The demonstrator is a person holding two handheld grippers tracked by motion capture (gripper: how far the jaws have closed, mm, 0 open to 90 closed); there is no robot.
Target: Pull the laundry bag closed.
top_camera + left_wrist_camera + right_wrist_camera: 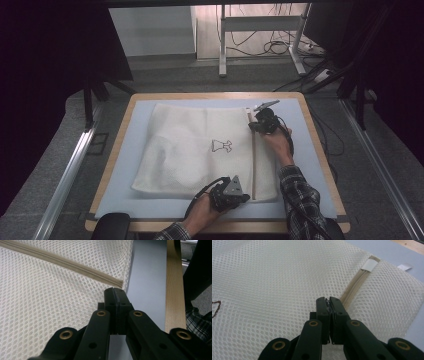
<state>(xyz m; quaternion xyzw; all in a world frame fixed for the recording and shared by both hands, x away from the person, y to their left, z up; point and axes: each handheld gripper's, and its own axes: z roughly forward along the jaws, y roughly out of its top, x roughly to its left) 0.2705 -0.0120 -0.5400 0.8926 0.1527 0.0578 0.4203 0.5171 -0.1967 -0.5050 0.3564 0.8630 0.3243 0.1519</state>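
A white mesh laundry bag lies flat on the blue mat. Its beige zipper runs from the near edge to the far edge, along the bag's right side. The left gripper is closed at the zipper's near end; whether it pinches mesh is unclear. The right gripper is clamped on something small, probably the zipper pull, near the far end.
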